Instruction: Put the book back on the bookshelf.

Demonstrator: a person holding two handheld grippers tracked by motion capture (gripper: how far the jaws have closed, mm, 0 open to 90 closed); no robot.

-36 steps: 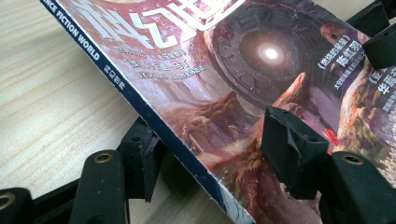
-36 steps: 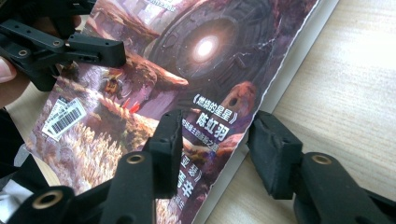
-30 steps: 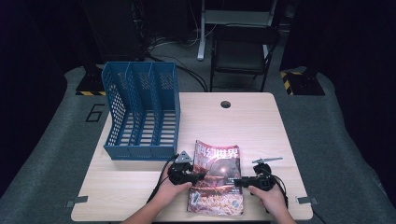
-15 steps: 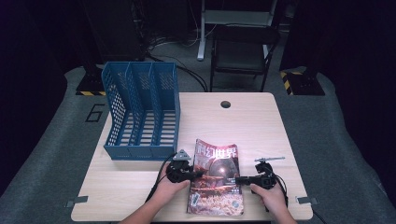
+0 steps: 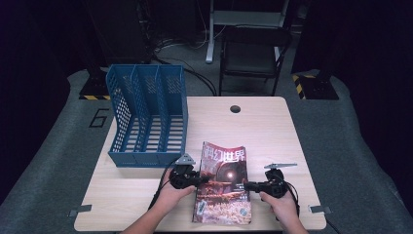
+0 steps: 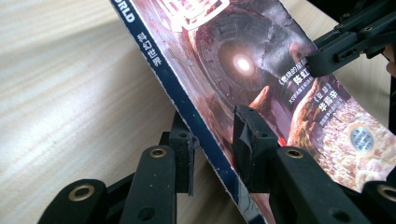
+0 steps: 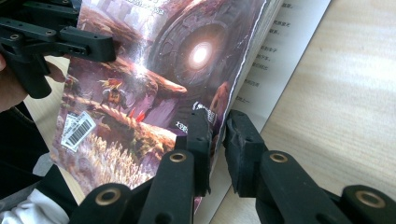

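Both grippers have just been closing on the magazine (image 5: 223, 183) – left gripper (image 5: 204, 180) clamps its spine edge, right gripper (image 5: 247, 185) its open edge – above the bench (image 5: 272, 131).

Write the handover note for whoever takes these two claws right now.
Left claw: its jaws have just been closing and now straddle the spine edge of the magazine, one above and one below.
Right claw: its jaws have just been closing and now pinch the opposite, open edge, with some pages hanging loose below.
Magazine: at the table's near edge, between both hands, its spine edge raised.
File rack: blue, far left on the table, no magazine in its slots.
Done: both edges gripped.
Left: probably lift it and stand it in a rack slot.
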